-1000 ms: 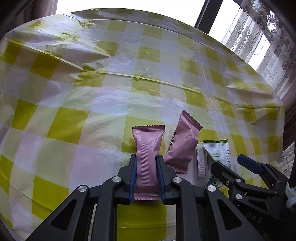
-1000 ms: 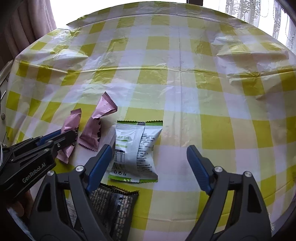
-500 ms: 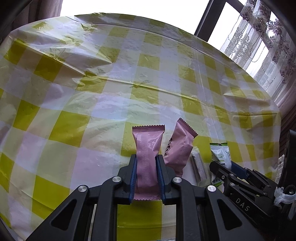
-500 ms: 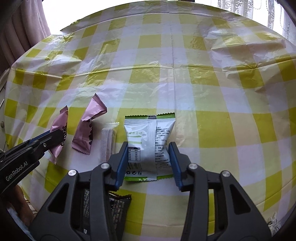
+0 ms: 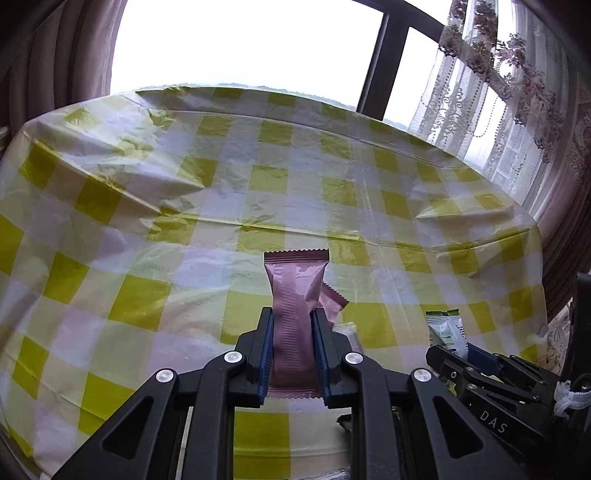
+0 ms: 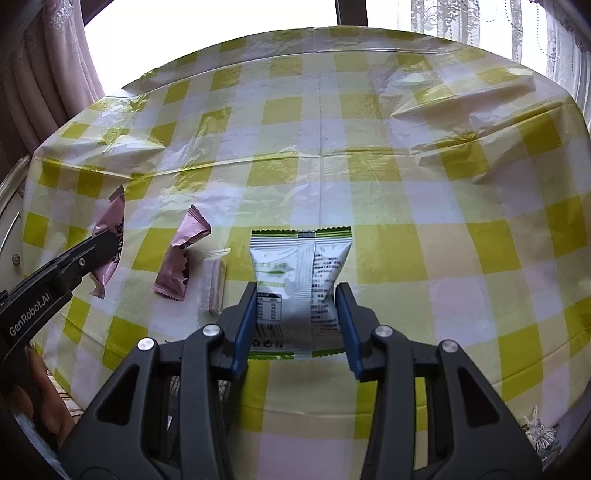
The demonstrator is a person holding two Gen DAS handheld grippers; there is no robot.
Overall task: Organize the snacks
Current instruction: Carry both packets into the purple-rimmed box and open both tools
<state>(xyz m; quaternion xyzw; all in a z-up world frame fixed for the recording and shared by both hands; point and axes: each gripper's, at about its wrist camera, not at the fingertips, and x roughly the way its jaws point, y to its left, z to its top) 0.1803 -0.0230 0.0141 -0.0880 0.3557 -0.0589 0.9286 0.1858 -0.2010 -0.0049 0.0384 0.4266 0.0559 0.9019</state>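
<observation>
Presently, in the left wrist view, the left hand-held gripper (image 5: 293,354) is clamped on a pink snack bar (image 5: 295,314), blue pads pressed to both long sides. The bar stands upright between the fingers, its serrated top edge at 12 o'clock, raised above the desk (image 5: 258,192), which carries a yellow-and-white checked cover. A second pink packet (image 5: 332,301) shows partly behind the held bar at 2 o'clock. A small pale packet (image 5: 349,330) lies just beside it at 3 o'clock. The right hand-held gripper (image 5: 467,356) enters at 4 o'clock, with the green-and-white snack bag (image 5: 447,332) showing at its tip.

In the right wrist view, the right hand-held gripper (image 6: 301,325) is closed narrowly on the green-and-white snack bag (image 6: 299,284), a pad touching each side of its lower half. The bag's printed back faces the camera, with its green top edge at 12 o'clock. Whether it rests on the desk (image 6: 424,184) or is lifted cannot be told. At 9 o'clock from the bag lies the small pale packet (image 6: 214,282), then the second pink packet (image 6: 181,254), both on the cover. Further toward 9 o'clock, the left hand-held gripper (image 6: 105,245) holds the pink snack bar (image 6: 109,240), well apart from the bag. A lace curtain (image 6: 480,22) hangs at 1 o'clock.
</observation>
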